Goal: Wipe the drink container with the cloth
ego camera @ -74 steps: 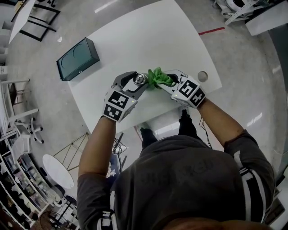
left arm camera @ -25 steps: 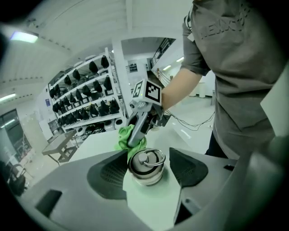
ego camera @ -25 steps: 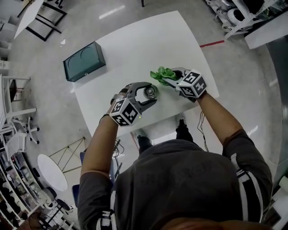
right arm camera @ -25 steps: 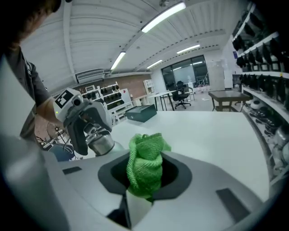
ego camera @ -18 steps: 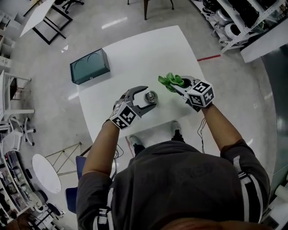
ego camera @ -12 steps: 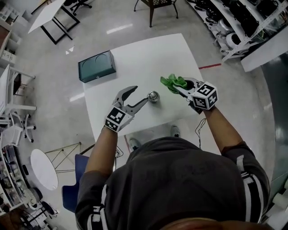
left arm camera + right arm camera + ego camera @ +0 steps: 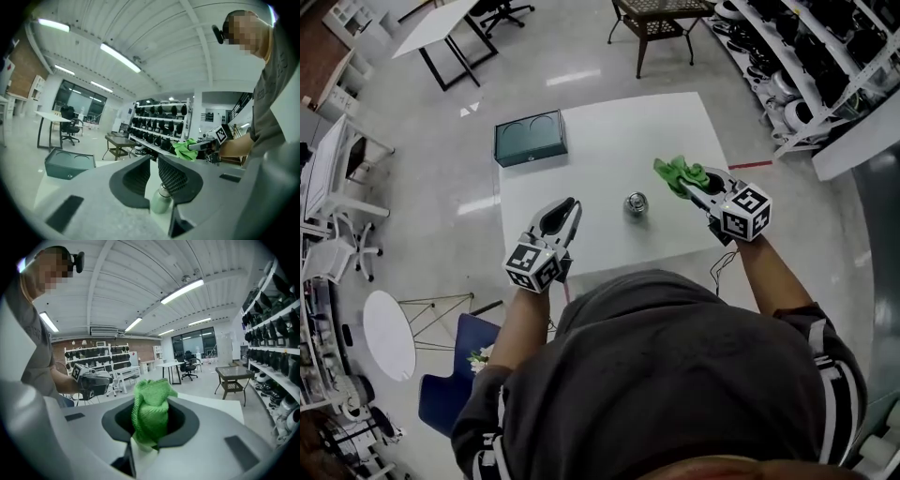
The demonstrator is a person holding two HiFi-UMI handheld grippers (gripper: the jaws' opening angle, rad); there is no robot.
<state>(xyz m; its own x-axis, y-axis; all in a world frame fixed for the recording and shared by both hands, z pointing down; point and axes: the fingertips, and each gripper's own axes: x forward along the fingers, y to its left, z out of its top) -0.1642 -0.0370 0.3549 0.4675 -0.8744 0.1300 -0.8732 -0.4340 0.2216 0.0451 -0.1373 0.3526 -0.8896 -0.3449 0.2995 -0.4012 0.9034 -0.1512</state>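
Head view: your one drink container (image 7: 637, 203) stands on the table (image 7: 609, 131) between your two grippers, clear of both pairs of jaws. Your left gripper (image 7: 566, 210) has just been closing its jaws to a narrow, empty gap. Your right gripper (image 7: 697, 184) clamps the one green cloth (image 7: 677, 173).

Grips bunched green cloth (image 7: 677, 174) in right claw (image 7: 694, 184) above the counter's (image 7: 600, 141) right edge, pads clamped on it. Carries left claw (image 7: 566, 210) over the near-left corner, jaws just drawn closer to a narrow gap, nothing between. Has steel drink container (image 7: 637, 204) upright near the middle, apart from both claws. Shows dark green box (image 7: 531, 137) at the far-left corner.
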